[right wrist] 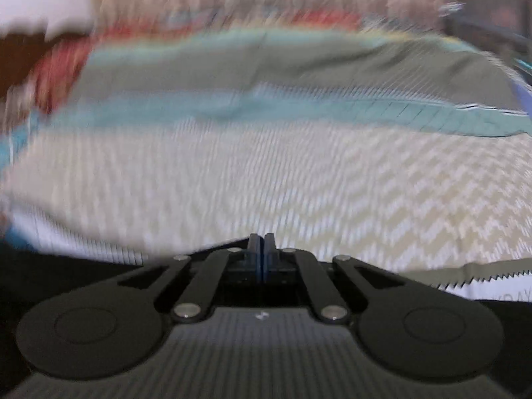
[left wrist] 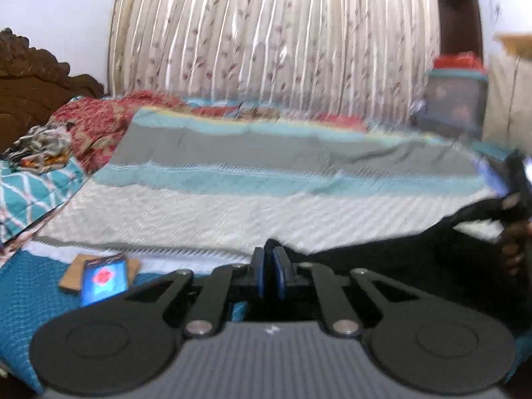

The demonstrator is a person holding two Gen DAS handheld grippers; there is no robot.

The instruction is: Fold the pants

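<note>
You're in a home bedroom: a bed (left wrist: 232, 206) under a striped spread, a carved wooden headboard (left wrist: 30, 76), flowered curtains (left wrist: 276, 40) behind, clothes (left wrist: 99, 119) heaped alongside.

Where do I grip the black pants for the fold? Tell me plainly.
By the edge, one end in each tongs, from the near side. The pants stretch as a thin, taut band between the left tongs and right tongs, over the bedspread.

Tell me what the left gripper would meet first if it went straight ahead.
Probably the white zigzag-patterned bed cover, just beyond the left gripper, which is shut on the black cloth pants. Depth is unclear.
</note>
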